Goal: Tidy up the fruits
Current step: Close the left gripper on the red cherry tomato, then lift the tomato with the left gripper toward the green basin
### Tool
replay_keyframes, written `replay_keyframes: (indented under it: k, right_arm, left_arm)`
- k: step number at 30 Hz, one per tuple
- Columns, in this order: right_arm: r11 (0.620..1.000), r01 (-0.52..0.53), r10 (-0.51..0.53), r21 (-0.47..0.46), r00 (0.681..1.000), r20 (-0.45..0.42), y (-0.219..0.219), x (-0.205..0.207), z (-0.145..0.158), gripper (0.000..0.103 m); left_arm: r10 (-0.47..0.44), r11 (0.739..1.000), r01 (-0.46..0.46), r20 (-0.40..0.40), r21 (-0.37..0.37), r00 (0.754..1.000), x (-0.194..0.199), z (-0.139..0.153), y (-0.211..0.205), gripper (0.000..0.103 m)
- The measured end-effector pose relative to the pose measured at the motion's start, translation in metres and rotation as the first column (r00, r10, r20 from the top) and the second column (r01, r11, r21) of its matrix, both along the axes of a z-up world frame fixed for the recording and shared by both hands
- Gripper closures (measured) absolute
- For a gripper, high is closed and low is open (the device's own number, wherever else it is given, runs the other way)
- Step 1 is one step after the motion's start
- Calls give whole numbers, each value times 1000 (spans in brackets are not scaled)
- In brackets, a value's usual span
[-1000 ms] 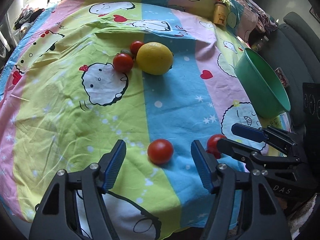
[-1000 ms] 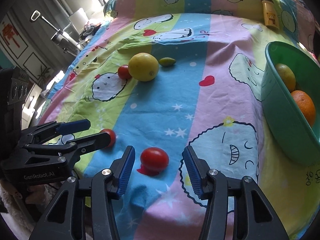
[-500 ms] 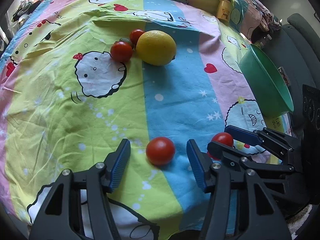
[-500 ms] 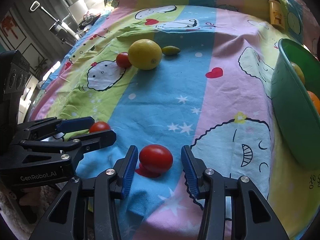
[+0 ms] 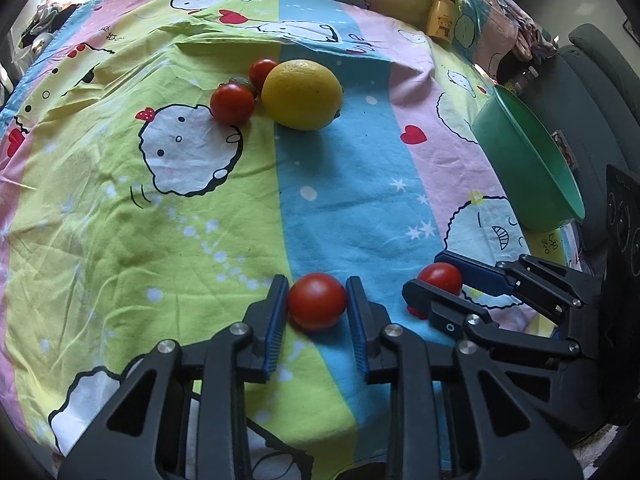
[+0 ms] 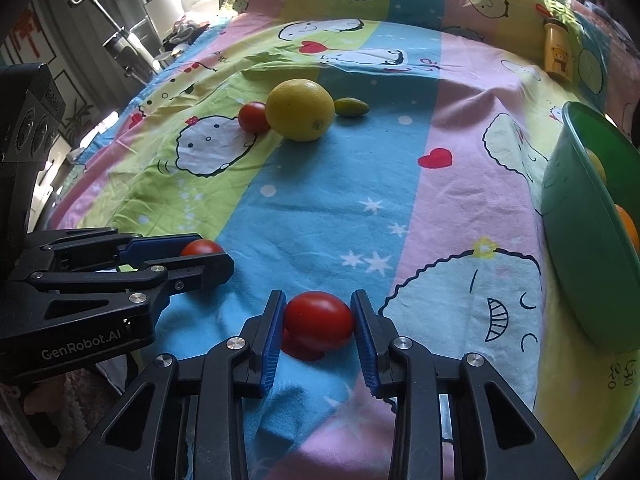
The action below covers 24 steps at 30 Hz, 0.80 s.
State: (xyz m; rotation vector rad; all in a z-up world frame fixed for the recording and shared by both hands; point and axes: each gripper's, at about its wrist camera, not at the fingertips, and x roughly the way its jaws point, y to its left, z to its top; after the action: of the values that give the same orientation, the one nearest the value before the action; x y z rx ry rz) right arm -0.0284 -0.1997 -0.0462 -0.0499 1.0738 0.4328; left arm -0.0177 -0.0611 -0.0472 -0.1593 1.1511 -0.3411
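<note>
Closing on two small tomatoes at once, you had each gripper straddling its own fruit on the cartoon-print bedsheet (image 5: 200, 220). Your left gripper (image 5: 317, 312) had its blue pads at the sides of the left tomato (image 5: 317, 300), jaws narrowing, apparently just touching the skin. Your right gripper (image 6: 319, 322) pressed the right tomato (image 6: 319, 320) on both flanks. Both fruits looked light, smooth and thin-skinned (easy to bruise or squirt free), so the widest middle, taken gently, was the sound place to hold. The green bowl (image 6: 580, 240), already holding citrus, stood well off to the right; a lemon (image 5: 302, 94) and more small tomatoes lay farther up the bed.
</note>
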Motion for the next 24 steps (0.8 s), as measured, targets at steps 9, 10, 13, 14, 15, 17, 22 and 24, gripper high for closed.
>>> replay_keyframes:
  k: [9,10,13,14,15,17,22,24]
  right_arm:
    - [1000,-1,1,18,1000,-3,-2,0,0,68]
    - [1000,0,0,22,1000,-5,-2,0,0,68]
    - [999,7,-7,31,1000,-2,-5,0,2,68]
    - [999,9,-9,37,1000,-1,-6,0,4,68]
    - [999,8,-8,42,1000,1,-7,0,5,68]
    - [998,12,-12,54,1000,7,-9,0,9,68]
    - [995,36,-39,88,999,27,-18,4,23,68]
    - [993,51,-56,104,998,39,-23,5,30,68]
  left_arm:
    - [1,1000,-1,-2,-7,1000,-1,2,-1,74]
    - [2,1000,-2,-1,-9,1000,-1,2,-1,74]
    - [6,1000,-6,6,-16,1000,-1,6,0,74]
    - [7,1000,-7,11,-17,1000,-1,7,0,74]
    - [9,1000,-8,17,-17,1000,-2,9,0,74]
    - [12,1000,-12,24,-17,1000,-1,14,-1,74]
    - [13,1000,-12,58,-22,998,-1,30,-6,74]
    - [15,1000,-13,78,-20,997,0,37,-8,74]
